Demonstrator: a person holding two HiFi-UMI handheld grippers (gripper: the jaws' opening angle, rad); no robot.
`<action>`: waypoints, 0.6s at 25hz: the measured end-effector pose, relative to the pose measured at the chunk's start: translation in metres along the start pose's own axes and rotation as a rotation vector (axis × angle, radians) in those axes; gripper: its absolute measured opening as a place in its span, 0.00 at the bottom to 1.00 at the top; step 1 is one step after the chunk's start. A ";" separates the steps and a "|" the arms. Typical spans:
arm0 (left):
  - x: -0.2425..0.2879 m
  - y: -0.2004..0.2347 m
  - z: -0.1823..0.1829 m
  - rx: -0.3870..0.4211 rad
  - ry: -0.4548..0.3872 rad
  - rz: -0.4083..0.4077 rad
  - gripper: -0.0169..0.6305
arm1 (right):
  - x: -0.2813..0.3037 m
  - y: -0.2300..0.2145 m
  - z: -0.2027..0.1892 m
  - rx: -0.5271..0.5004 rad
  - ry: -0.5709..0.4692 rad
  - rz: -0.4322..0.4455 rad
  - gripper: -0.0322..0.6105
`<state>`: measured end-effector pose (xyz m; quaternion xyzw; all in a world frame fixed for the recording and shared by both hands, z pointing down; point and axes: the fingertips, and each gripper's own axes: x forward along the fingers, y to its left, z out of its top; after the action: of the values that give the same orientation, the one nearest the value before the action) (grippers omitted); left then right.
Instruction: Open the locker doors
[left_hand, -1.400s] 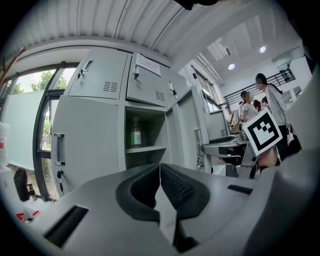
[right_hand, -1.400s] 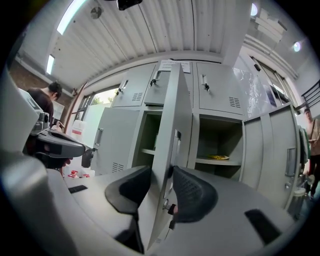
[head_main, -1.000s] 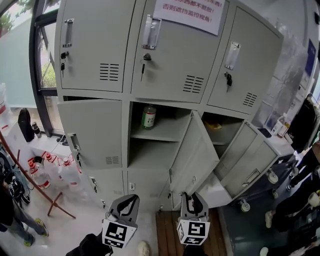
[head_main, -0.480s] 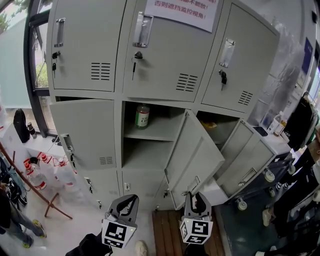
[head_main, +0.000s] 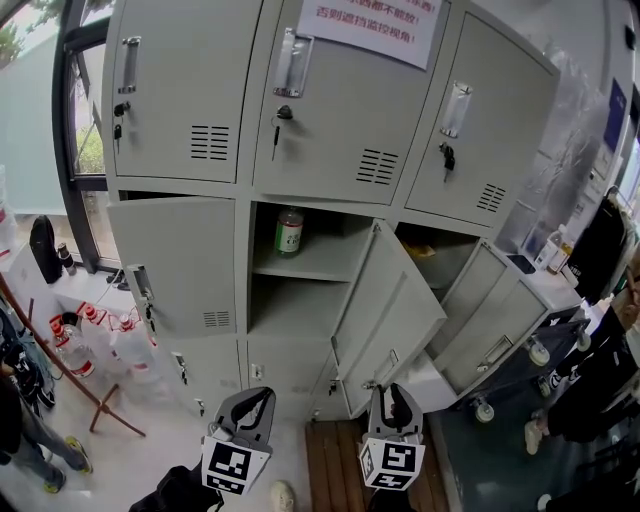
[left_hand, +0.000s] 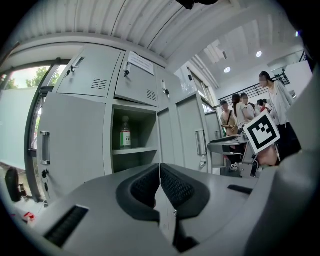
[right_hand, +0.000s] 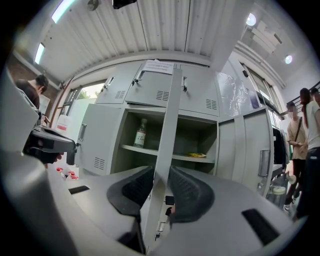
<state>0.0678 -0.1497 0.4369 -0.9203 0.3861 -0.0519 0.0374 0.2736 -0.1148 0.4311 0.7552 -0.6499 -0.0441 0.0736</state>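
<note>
Grey lockers (head_main: 340, 110) beside window (head_main: 88, 150), open middle door (head_main: 385, 310), wooden mat (head_main: 340, 465)

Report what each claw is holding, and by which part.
The right claw grips the open middle locker door by its free vertical edge, with a pad on either face. The left claw is shut and holds nothing.

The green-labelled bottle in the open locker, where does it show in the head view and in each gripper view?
Head view: the bottle stands on the open middle locker's shelf, left of centre.
Left gripper view: the bottle is left of centre, above the jaws.
Right gripper view: the bottle is left of the middle locker door gripped by the jaws.
Shared landmark: the paper notice on the door above it.
</note>
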 end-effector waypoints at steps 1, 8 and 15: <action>-0.003 0.000 0.001 0.001 -0.002 0.002 0.06 | -0.004 0.002 0.001 -0.001 -0.003 0.001 0.23; -0.032 0.003 0.004 0.012 -0.016 0.015 0.06 | -0.033 0.031 0.011 0.007 -0.032 0.040 0.22; -0.079 0.010 0.000 0.024 -0.012 0.045 0.06 | -0.068 0.073 0.007 0.019 -0.025 0.086 0.20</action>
<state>0.0057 -0.1008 0.4307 -0.9112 0.4055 -0.0501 0.0521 0.1906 -0.0585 0.4344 0.7266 -0.6830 -0.0445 0.0602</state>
